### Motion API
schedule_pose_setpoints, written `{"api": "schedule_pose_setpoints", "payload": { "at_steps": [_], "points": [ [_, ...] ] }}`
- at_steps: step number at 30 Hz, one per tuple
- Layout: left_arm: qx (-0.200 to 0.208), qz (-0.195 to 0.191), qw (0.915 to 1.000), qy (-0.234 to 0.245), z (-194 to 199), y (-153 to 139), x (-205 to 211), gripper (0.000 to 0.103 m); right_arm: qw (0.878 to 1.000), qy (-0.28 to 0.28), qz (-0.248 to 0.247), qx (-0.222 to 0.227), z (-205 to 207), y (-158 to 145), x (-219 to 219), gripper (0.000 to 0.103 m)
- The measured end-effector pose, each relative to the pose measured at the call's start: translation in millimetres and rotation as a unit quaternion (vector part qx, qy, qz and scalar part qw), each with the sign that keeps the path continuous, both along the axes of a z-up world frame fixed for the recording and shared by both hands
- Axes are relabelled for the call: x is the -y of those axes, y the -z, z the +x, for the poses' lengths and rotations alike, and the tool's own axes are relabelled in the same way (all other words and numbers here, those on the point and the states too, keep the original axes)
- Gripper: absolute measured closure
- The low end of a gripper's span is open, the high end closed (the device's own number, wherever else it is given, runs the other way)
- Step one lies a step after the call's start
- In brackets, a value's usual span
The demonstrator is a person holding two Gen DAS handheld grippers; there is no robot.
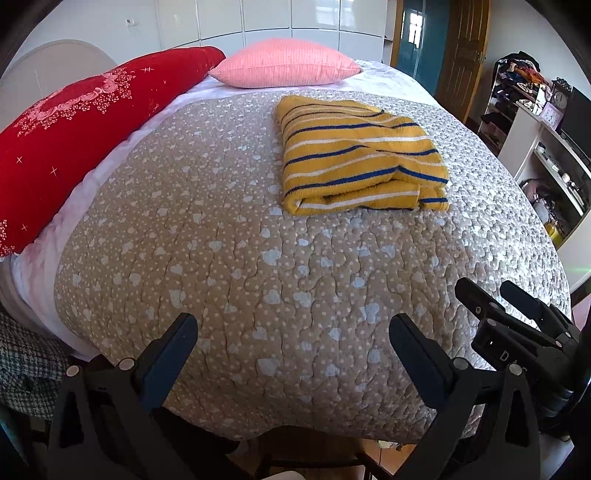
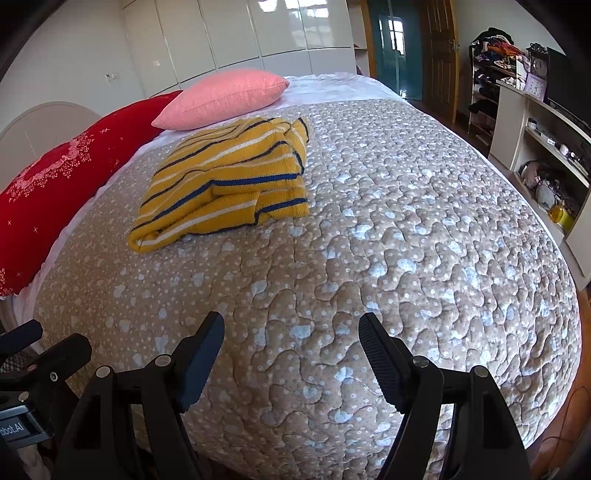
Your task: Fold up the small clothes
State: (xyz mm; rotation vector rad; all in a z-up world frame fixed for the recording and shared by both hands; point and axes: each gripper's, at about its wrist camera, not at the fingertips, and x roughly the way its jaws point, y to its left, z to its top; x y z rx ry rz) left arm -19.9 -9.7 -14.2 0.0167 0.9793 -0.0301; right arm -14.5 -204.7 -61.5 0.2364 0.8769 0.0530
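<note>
A yellow knit garment [image 1: 360, 155] with blue and white stripes lies folded into a rough rectangle on the bed's beige quilt [image 1: 221, 266]. It also shows in the right wrist view [image 2: 229, 181], toward the far left of the quilt [image 2: 406, 240]. My left gripper [image 1: 293, 332] is open and empty, low over the near edge of the bed, well short of the garment. My right gripper [image 2: 291, 328] is open and empty, also at the near edge. The right gripper shows in the left wrist view [image 1: 491, 295] at the lower right.
A red floral pillow [image 1: 77, 129] and a pink pillow [image 1: 284, 64] lie at the head of the bed. A white shelf unit [image 2: 546, 144] with clutter stands to the right. White wardrobes [image 2: 240, 33] and a wooden door [image 2: 439, 51] stand behind.
</note>
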Motion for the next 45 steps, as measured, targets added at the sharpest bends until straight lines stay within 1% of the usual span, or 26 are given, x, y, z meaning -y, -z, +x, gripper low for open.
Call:
{"api": "schedule_pose_setpoints", "payload": {
  "at_steps": [11,45],
  "points": [
    [-0.011,-0.004,0.9999,-0.005,2,5,-3,0.0,1.0,-0.006,-0.002,-0.004,1,4,0,0.024],
    [-0.03,-0.01,0.9995,-0.007,4,15,-5,0.0,1.0,-0.013,-0.004,-0.01,2,9,-3,0.023]
  ]
}}
